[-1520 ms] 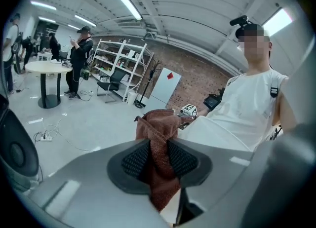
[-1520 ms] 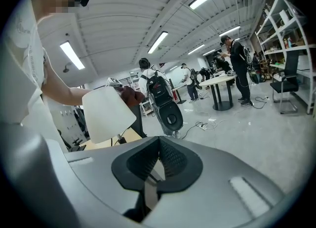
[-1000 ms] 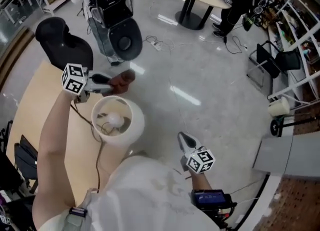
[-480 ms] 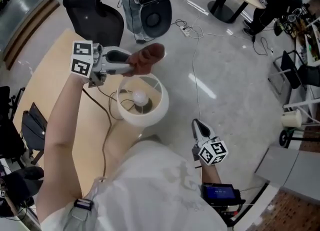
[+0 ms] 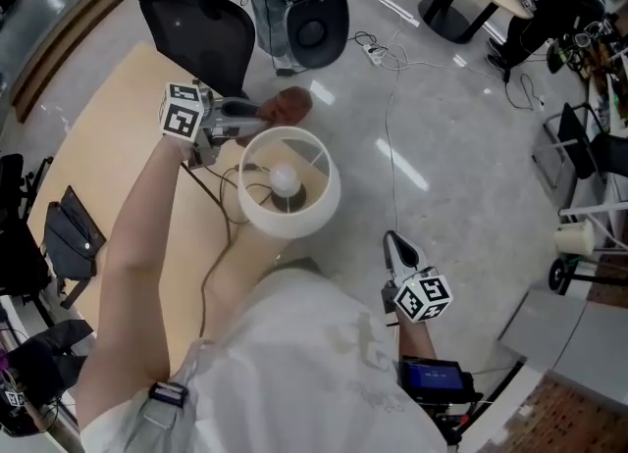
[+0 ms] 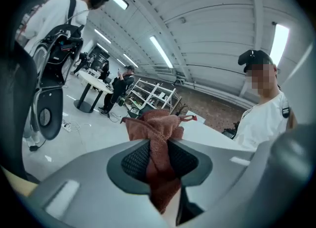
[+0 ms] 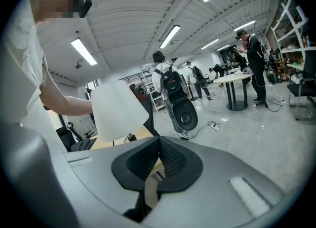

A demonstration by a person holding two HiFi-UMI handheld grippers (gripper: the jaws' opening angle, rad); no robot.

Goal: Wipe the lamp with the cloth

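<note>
Where the tan worktop meets grey floor, the left gripper clamps a bunched rust cloth, the white lamp just beside it; the right gripper, closed and empty, hangs apart.

**A:** What colour is the lamp?

**B:** The drum-shaped fabric lampshade is plain cream-white, and its round bulb is white.

**A:** And at its eleven o'clock?

**B:** A rust-brown terry cloth, plain, in the grey plastic left gripper, which carries black-and-white square markers. The flat wooden tabletop is pale tan. The padded office chair at twelve o'clock is black.
</note>
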